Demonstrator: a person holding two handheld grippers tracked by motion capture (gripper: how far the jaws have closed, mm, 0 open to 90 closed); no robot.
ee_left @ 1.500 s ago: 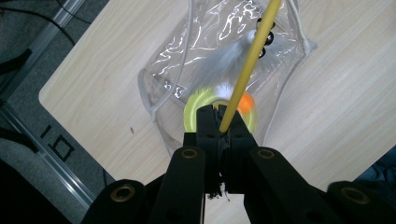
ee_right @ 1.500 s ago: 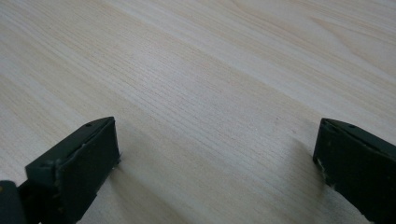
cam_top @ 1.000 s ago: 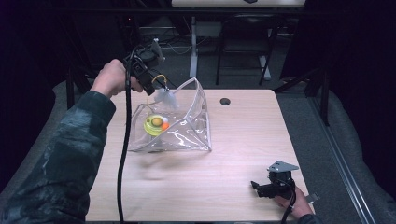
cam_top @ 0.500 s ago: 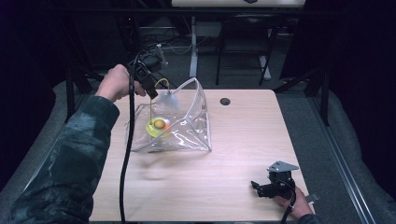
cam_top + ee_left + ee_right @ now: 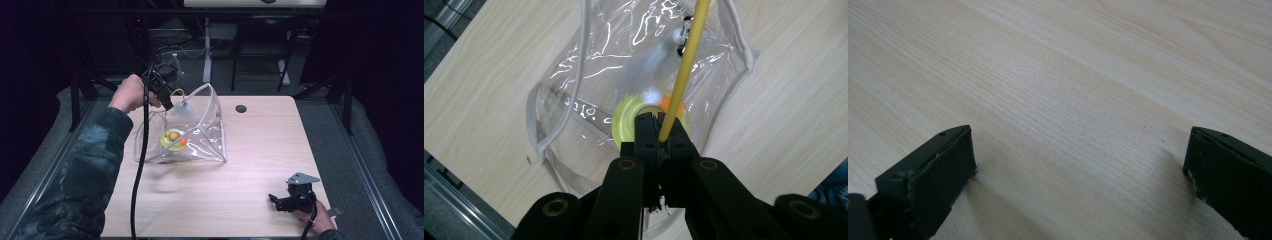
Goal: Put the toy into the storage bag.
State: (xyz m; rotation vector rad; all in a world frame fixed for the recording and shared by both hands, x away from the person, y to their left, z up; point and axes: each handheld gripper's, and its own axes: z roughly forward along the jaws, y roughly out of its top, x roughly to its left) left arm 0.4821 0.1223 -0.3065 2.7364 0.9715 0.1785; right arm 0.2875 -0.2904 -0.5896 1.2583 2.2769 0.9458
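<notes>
Here the left gripper's (image 5: 659,142) fingers (image 5: 648,130) pinch a yellow stick (image 5: 683,65) above the clear bag (image 5: 574,75).

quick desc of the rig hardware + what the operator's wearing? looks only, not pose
Both grippers are black with two flat jaws. The left gripper shows brass-coloured pivot rivets on its jaw arms; a thick black cable trails from it toward the table's near edge. The right gripper carries a grey three-cornered plate on top and a thinner black cable. The left arm wears a dark green camouflage sleeve.
</notes>
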